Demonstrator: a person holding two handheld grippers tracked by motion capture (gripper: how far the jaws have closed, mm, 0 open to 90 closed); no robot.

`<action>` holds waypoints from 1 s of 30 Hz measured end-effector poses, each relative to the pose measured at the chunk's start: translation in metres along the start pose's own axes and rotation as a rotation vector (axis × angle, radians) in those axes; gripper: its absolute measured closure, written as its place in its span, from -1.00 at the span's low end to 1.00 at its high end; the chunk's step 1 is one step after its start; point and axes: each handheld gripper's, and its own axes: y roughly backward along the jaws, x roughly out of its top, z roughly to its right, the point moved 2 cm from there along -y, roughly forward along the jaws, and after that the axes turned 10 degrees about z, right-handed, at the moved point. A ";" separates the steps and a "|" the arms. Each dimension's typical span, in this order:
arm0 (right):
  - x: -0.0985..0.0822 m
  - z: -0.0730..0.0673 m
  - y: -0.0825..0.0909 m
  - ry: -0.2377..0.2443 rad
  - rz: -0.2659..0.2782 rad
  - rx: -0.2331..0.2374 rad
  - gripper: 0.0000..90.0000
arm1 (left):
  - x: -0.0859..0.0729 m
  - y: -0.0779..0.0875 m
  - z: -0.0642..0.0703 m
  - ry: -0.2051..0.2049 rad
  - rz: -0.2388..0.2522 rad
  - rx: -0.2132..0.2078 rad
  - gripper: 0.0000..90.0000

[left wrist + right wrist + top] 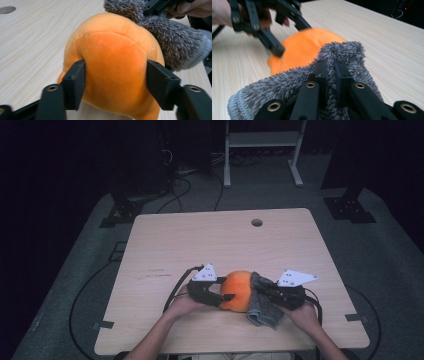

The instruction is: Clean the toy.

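Item: orange plush ball (237,291), near the front edge of the table (200,240), between both grippers. High view: left gripper (223,297) at its left side, right gripper (261,290) at its right, holding a grey fuzzy cloth (262,312) against it, seemingly for wiping. Left gripper view: jaws pinch the ball's flanks, steadying it. Right gripper view: jaws pressed together on a cloth fold, ball just beyond.
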 end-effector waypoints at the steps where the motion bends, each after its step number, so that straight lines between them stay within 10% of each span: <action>1: -0.004 0.003 0.007 -0.002 -0.027 -0.023 0.83 | 0.002 0.001 0.000 0.000 0.008 0.008 -0.10; 12: 0.040 -0.020 -0.001 0.067 0.075 0.044 0.83 | 0.017 0.001 0.011 -0.058 0.037 0.014 -0.06; 18: 0.019 -0.013 -0.015 0.037 0.028 0.045 0.84 | 0.005 -0.001 0.002 0.035 0.026 0.001 -0.69; 21: 0.015 -0.011 -0.011 0.011 0.038 0.047 0.84 | -0.009 -0.009 -0.007 0.156 -0.041 -0.045 -0.92; 24: 0.013 -0.011 -0.011 0.011 0.035 0.049 0.84 | -0.011 -0.012 -0.007 0.178 -0.037 -0.071 -0.78; 30: 0.021 -0.018 -0.005 0.001 0.067 0.038 0.84 | 0.003 -0.005 0.005 0.055 0.021 -0.020 -0.15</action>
